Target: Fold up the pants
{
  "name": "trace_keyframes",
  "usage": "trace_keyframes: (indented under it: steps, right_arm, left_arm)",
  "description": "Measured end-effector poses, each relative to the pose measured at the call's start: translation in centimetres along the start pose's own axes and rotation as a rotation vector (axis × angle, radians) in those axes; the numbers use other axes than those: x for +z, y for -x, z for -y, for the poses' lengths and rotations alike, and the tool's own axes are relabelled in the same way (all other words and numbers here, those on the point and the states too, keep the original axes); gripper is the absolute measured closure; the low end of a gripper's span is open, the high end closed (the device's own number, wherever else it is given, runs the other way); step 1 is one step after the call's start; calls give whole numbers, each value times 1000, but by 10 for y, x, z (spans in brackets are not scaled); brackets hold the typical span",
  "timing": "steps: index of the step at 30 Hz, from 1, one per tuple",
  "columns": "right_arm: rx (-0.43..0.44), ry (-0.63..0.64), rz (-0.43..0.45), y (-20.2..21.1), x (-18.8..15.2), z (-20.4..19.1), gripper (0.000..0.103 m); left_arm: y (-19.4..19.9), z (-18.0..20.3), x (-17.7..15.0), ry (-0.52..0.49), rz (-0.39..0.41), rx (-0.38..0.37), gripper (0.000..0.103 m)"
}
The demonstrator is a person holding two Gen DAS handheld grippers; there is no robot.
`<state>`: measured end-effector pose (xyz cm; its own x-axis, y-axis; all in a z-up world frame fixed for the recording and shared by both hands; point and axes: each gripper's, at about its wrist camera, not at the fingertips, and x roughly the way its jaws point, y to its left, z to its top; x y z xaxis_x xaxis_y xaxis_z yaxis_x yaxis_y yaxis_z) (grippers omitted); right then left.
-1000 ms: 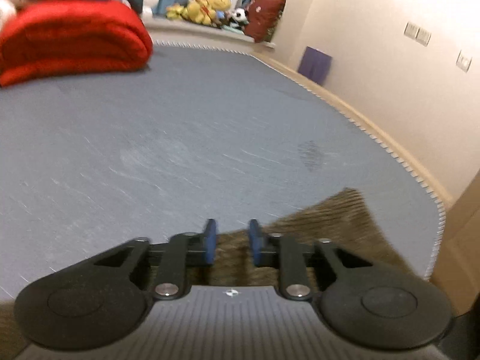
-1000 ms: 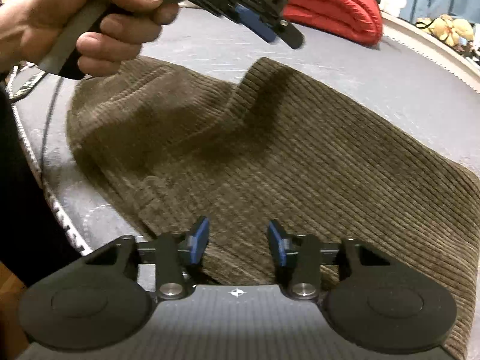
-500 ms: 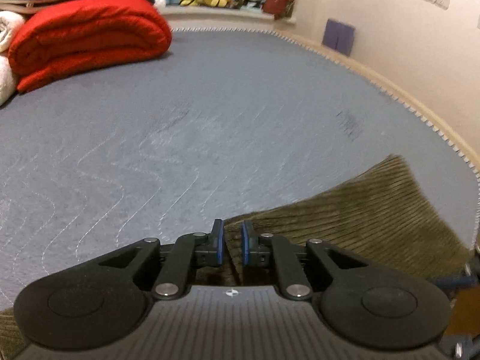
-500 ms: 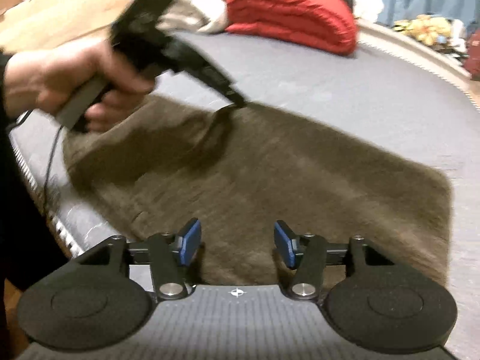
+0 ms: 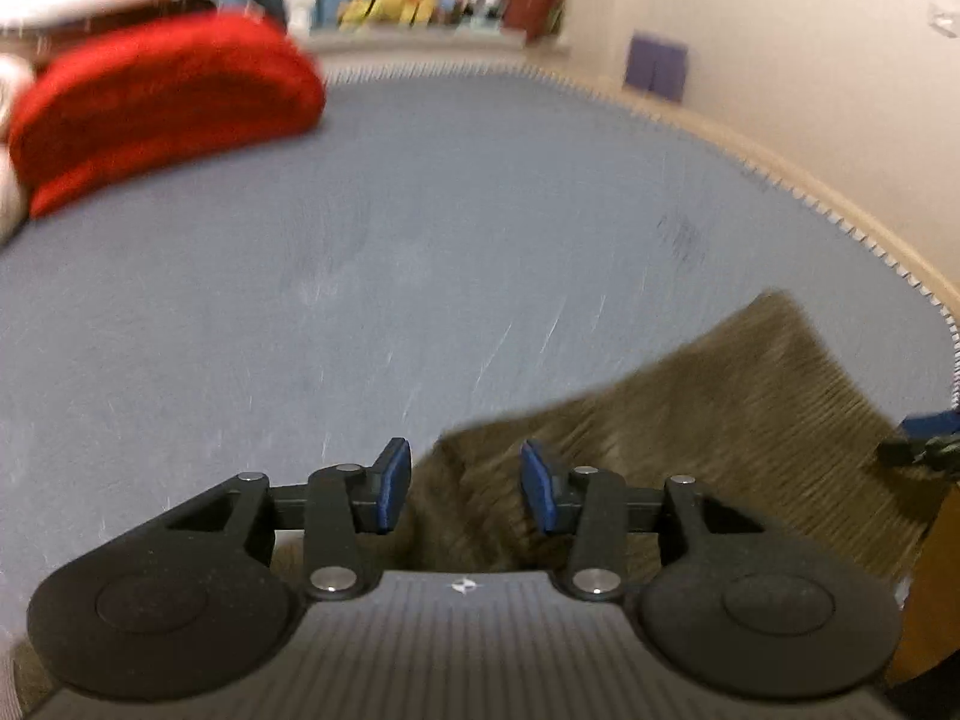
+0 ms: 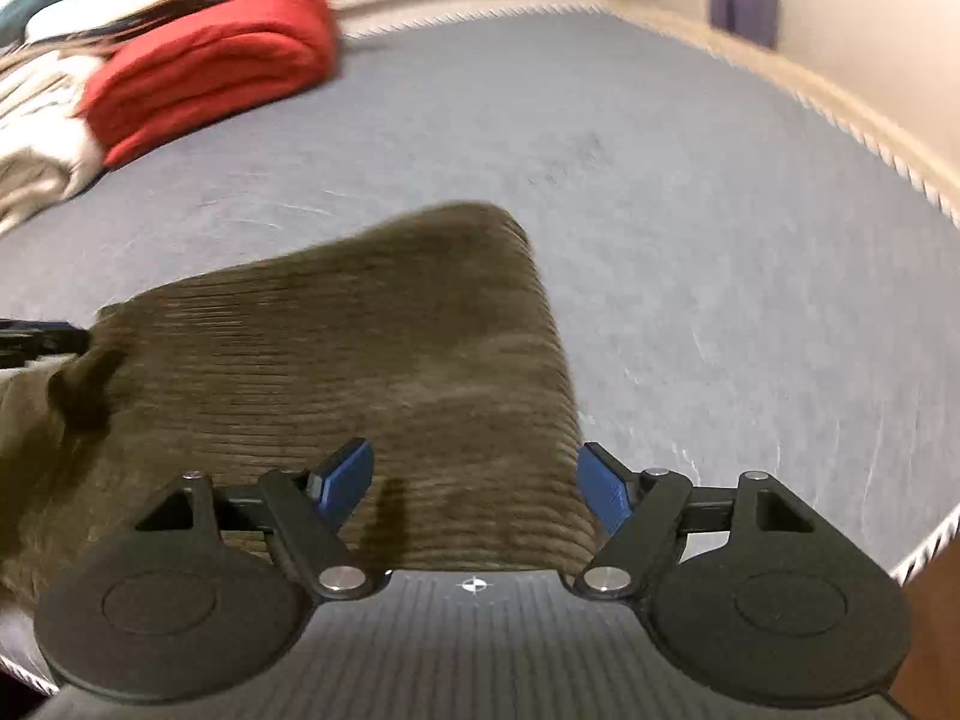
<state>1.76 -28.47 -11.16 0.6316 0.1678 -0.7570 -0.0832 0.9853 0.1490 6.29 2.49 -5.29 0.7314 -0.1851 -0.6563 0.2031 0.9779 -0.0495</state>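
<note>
Since a moment ago the right gripper (image 6: 474,486) has swung to the pants' (image 6: 360,372) end on the bed (image 6: 690,210), fingers spreading astride its edge, while the left gripper (image 5: 465,489) opens, releasing the fabric lying rightward.

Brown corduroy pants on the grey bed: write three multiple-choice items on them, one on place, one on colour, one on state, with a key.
1. Where does the folded red blanket lie?
A. far side of the grey mattress
B. on the brown corduroy pants
C. on the floor

2. What colour are the pads of the right gripper?
A. red
B. blue
C. white

3. How do the pants lie?
A. hanging in the air
B. rolled into a ball
C. flat on the mattress

Key: 1 A, it sits beyond the pants; 2 B, both pads show blue; 3 C, the cloth spreads flat.
</note>
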Motion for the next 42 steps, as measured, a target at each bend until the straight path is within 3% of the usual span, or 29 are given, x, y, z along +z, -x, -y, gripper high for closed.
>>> trace_keyframes:
  steps: [6,10,12,13,14,16,19,20,23,27,29,31,33,37,38,42]
  right_arm:
    - [-6,14,-80,-18,-5,5,14]
    - [24,-63,-127,-27,-9,14,14]
    - [42,-91,-139,-30,-8,18,16]
    - [50,-98,-142,-30,-8,18,18]
    - [60,-104,-142,-29,-9,18,23]
    - [61,-96,-139,-26,-8,16,27]
    - [58,-72,-126,-20,-9,11,42]
    - [61,-72,-118,-15,-8,13,49]
    - [74,-84,-115,-10,-7,14,50]
    - [82,-123,-136,-15,-7,17,39]
    - [81,-119,-137,-17,-7,16,38]
    - [74,-110,-133,-16,-7,14,40]
    - [69,-103,-124,-14,-8,13,46]
    - [63,-77,-91,-5,-7,8,59]
    - [60,-61,-79,-2,-7,4,63]
    - [-2,153,48,28,-9,-37,70]
  left_arm:
    - [16,21,1,-65,94,-104,57]
    - [7,37,-13,-122,59,-199,66]
    - [-15,39,-17,-136,-43,-145,90]
    - [-30,34,-23,-132,-115,-81,91]
    - [-38,31,-26,-110,-146,-80,91]
    - [-36,31,-24,-90,-137,-92,91]
    - [-23,41,-21,-117,-92,-90,89]
    - [-20,43,-20,-118,-77,-101,87]
    - [-16,49,-20,-121,-55,-130,80]
    - [-36,40,-27,-132,-154,-125,74]
    - [-34,45,-27,-183,-140,-113,72]
    - [-29,51,-26,-190,-130,-115,61]
    - [-24,54,-26,-183,-114,-132,49]
    - [-14,57,-19,-174,-68,-149,48]
    - [-11,57,-17,-152,-50,-157,44]
    - [12,53,-4,-62,54,-252,27]
